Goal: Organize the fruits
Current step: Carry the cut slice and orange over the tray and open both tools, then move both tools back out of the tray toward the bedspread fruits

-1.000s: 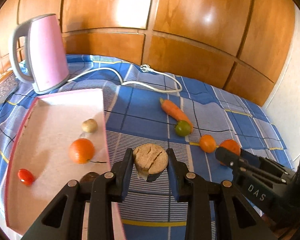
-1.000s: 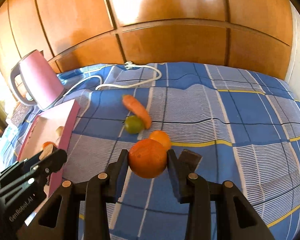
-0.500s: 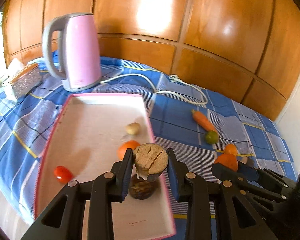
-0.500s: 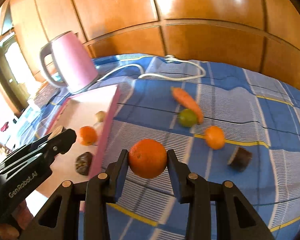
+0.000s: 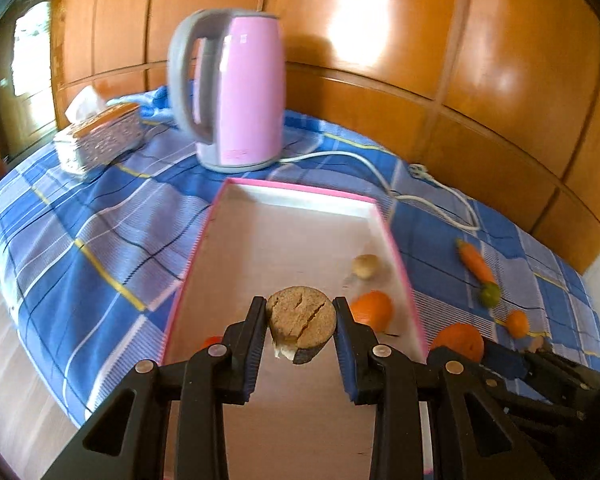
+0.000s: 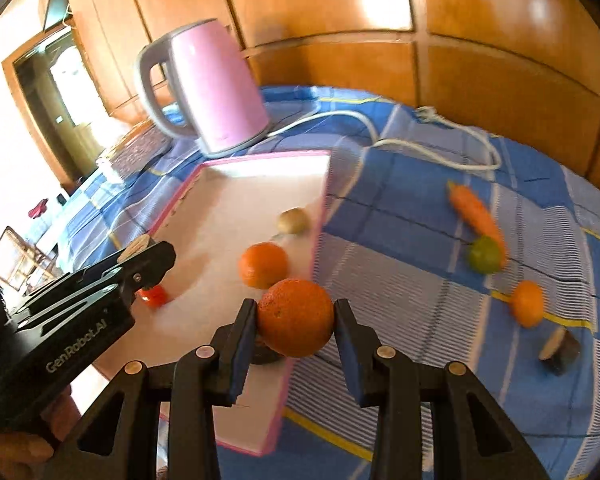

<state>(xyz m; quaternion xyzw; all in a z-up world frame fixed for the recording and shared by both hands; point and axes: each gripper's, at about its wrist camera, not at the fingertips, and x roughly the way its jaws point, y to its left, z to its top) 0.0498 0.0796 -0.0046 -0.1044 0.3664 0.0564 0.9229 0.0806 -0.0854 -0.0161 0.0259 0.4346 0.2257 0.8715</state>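
Both tongs have moved from the blue checked bedspread (image 5: 100, 248) to above the pink-rimmed tray (image 5: 296, 196). The left tongs (image 5: 301, 320) are closed on a round brown cut piece (image 5: 301, 318) with a dry, cracked face, maybe a fruit half. The right tongs (image 6: 295, 322) grip a dimpled orange (image 6: 296, 316) over the tray's near edge. A smooth orange (image 6: 263, 265), a small tomato (image 6: 153, 295) and a pale round fruit (image 6: 293, 221) lie inside it.
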